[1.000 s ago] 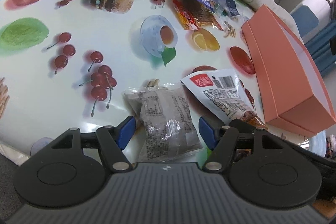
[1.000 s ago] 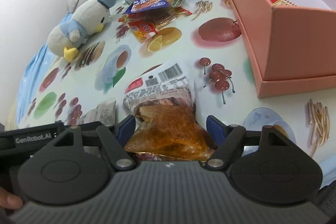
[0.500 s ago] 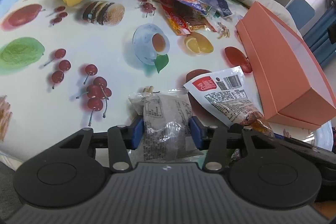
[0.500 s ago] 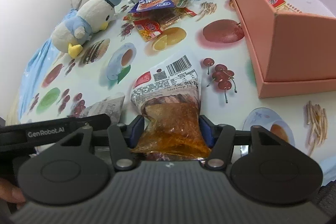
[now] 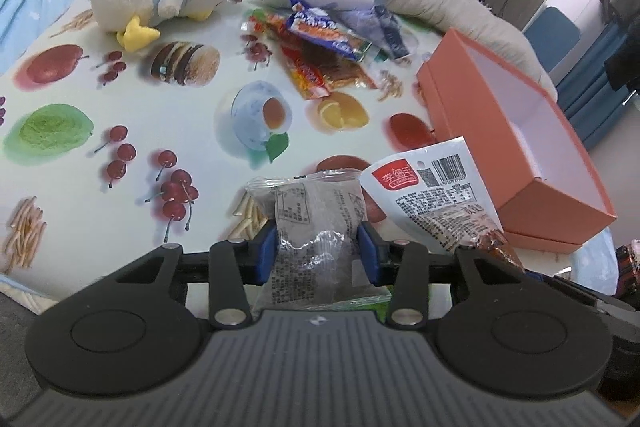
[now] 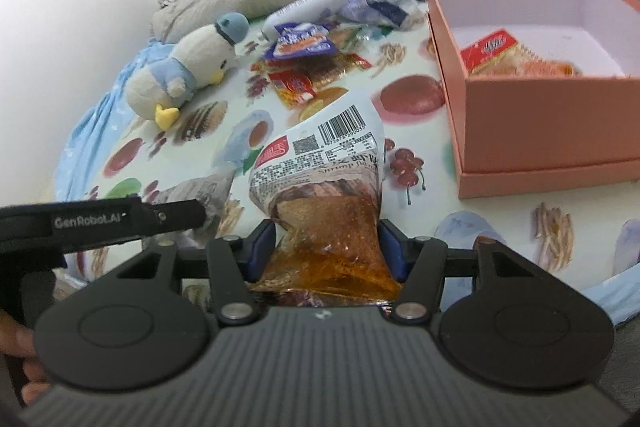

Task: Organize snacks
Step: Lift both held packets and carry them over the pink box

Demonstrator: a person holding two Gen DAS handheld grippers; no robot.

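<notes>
**Both tongs loaded, box to the right**

Left wrist view: the left tongs (image 5: 318, 253) are clenched on a grey clear-wrapped packet (image 5: 316, 227), blue pads (image 5: 266, 253) pinching its crinkled middle, and it looks lifted clear of the fruit-print bench (image 5: 100, 195). The white shrimp packet (image 5: 436, 195) hangs just beside it on the right. The film is slick and pinched at one narrow band, so a quick swing could let it slide out. The two packets are close enough to brush. The near wall of the open pink box (image 5: 516, 143) is tall and needs clearing.

Right wrist view: the right tongs (image 6: 326, 251) grip the shrimp packet (image 6: 320, 183) low, at its oily orange end; the top flops forward and could catch the box rim (image 6: 544, 77). One red packet (image 6: 496, 51) already lies inside, with bare floor around it. Loose snacks (image 6: 308, 63) and a plush penguin (image 6: 188, 71) sit well apart, leaving the path to the box open.
</notes>
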